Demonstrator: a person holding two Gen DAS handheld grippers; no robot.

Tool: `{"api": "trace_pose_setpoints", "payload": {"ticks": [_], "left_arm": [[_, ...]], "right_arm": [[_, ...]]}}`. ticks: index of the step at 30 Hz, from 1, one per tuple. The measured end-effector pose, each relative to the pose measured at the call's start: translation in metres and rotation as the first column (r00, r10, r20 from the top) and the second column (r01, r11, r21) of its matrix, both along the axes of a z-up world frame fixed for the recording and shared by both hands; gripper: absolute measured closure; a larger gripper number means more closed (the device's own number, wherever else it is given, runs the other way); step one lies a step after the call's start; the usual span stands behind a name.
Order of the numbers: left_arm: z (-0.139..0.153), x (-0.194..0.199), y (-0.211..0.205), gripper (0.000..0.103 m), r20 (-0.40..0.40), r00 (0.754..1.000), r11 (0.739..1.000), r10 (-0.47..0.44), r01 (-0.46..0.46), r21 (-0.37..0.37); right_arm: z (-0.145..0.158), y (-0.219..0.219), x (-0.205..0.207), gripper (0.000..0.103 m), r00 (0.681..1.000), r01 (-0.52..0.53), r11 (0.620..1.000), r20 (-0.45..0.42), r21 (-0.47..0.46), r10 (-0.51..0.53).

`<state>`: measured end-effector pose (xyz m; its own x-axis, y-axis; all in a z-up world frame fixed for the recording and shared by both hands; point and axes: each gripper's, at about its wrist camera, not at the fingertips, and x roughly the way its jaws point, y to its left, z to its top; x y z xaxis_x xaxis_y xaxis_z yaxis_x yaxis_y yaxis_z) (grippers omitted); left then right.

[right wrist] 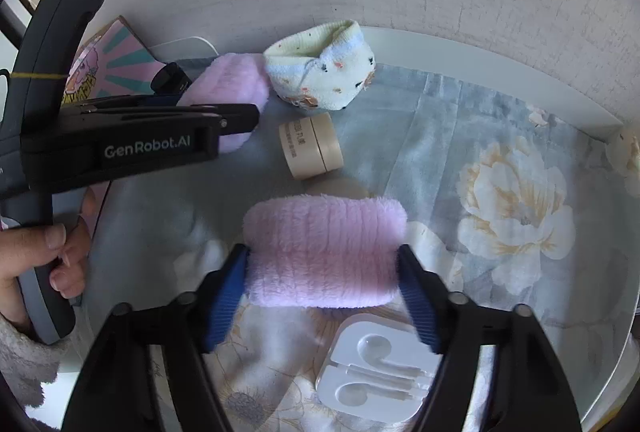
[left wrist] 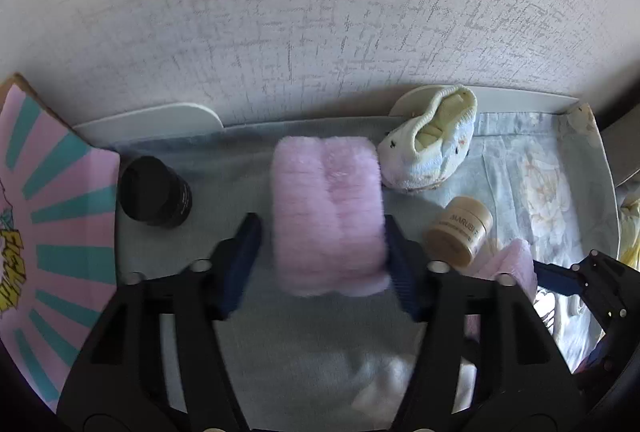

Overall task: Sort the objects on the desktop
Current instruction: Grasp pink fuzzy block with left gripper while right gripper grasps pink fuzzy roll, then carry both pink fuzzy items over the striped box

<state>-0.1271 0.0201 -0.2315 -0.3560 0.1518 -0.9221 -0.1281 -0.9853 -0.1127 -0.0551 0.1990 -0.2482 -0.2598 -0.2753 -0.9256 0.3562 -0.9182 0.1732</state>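
In your left wrist view, your left gripper (left wrist: 322,260) points down at a pale blue flowered cloth (left wrist: 520,167) on the desk, with a fluffy pink folded sock (left wrist: 326,220) between its blue ribbed pads (left wrist: 402,272). The right pad touches the sock's edge; the left pad looks a little apart from it, so you cannot tell whether the grip is firm. A black round jar (left wrist: 154,191) lies at nine o'clock from the sock, beside a pink and teal striped cardboard box (left wrist: 60,232). At two o'clock sits a rolled white, yellow and blue patterned sock (left wrist: 430,143), and at three o'clock a beige cylindrical jar (left wrist: 460,230) on its side. Your right gripper (left wrist: 560,282) shows at the right edge.

In your right wrist view, your right gripper (right wrist: 324,272) is clamped on a second fluffy pink folded sock (right wrist: 324,256), both blue pads pressing its ends, low over the flowered cloth (right wrist: 516,191). A white plastic earphone tray (right wrist: 378,368) lies at six o'clock from it. The beige jar (right wrist: 314,145) lies at twelve o'clock, the patterned sock (right wrist: 320,69) beyond it. At ten o'clock your left gripper (right wrist: 240,119), held in your hand (right wrist: 60,256), reaches the first pink sock (right wrist: 236,87).
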Motion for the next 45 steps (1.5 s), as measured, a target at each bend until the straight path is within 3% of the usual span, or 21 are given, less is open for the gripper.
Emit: {"api": "trace_pose_setpoints", "payload": {"ticks": [1, 7, 10, 17, 26, 30, 38, 45], "left_arm": [[0.000, 0.002, -0.001, 0.060, 0.004, 1.000, 1.000, 0.000, 0.000, 0.008], [0.004, 0.014, -0.003, 0.061, 0.000, 1.000, 1.000, 0.002, -0.002, 0.008], [0.007, 0.023, 0.001, 0.062, -0.006, 1.000, 1.000, -0.007, 0.007, -0.001], [0.036, 0.032, -0.002, 0.062, -0.031, 0.999, 1.000, -0.027, 0.028, 0.015], [0.107, 0.054, -0.035, 0.062, -0.075, 0.996, 0.997, -0.047, 0.052, 0.063], [0.132, 0.066, -0.049, 0.062, -0.094, 0.994, 0.995, -0.052, 0.060, 0.081], [0.176, 0.099, -0.109, 0.062, -0.163, 0.984, 0.995, 0.071, -0.058, 0.082], [0.192, 0.132, -0.159, 0.062, -0.188, 0.965, 0.983, 0.185, -0.179, 0.052]], "right_arm": [[0.002, -0.001, 0.001, 0.044, 1.000, 0.002, 1.000, -0.006, 0.001, -0.002], [0.008, 0.005, 0.007, 0.073, 1.000, -0.009, 1.000, -0.022, -0.008, 0.008], [0.014, 0.007, 0.009, 0.081, 0.999, -0.007, 1.000, -0.037, -0.004, 0.007], [0.034, 0.012, 0.016, 0.083, 0.997, 0.027, 0.999, -0.066, -0.021, -0.029], [0.091, 0.016, 0.036, 0.083, 0.986, 0.059, 0.998, -0.154, -0.013, -0.061], [0.119, -0.006, 0.035, 0.083, 0.977, 0.067, 0.998, -0.200, -0.021, -0.070], [0.176, -0.042, 0.034, 0.083, 0.956, -0.003, 1.000, -0.294, -0.010, 0.000], [0.197, -0.077, 0.033, 0.083, 0.943, -0.083, 0.996, -0.325, -0.033, 0.068]]}}
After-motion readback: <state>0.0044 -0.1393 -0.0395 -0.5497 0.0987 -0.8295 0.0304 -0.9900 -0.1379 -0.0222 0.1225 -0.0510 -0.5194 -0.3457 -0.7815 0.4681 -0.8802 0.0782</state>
